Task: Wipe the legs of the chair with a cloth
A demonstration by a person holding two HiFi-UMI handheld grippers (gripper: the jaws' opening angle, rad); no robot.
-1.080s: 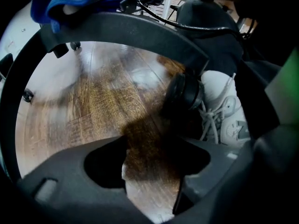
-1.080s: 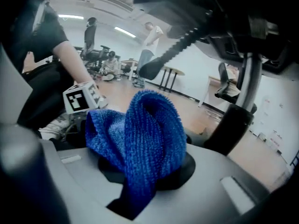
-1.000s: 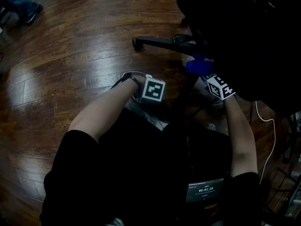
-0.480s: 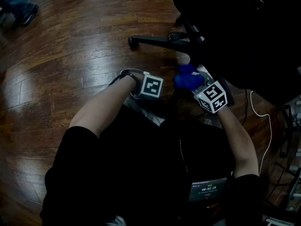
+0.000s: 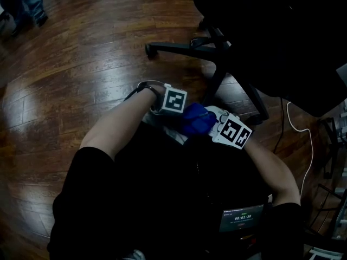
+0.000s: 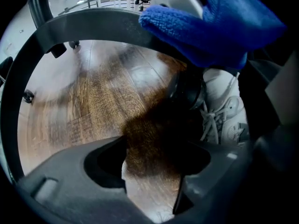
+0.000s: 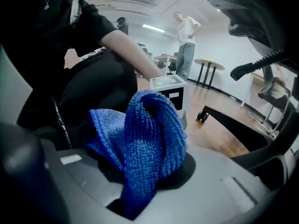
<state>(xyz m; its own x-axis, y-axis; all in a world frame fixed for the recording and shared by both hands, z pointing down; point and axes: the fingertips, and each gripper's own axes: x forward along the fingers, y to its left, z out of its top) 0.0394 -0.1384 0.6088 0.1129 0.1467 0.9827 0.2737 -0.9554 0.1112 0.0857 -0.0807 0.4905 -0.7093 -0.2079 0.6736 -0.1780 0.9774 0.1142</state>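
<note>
Head view dim and underexposed. Ceiling-light glare in pale streaks on the wood floor [image 5: 81,47], upper left and centre. Upper right and bottom crushed to black, no detail in the chair [image 5: 282,31]. Planks barrel-bent toward the edges.

Left gripper view: heavy fisheye, washed-out bright upper left, deep shadow lower right. Smeared floor grain mid-frame, blue cloth [image 6: 219,22] soft close to the lens.

Right gripper view: near-blown white background with strip lights at top. Cloth weave sharp, dark vignette in the corners.

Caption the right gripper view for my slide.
A blue cloth clamped in the right gripper, chair leg beyond on wooden floor.
</note>
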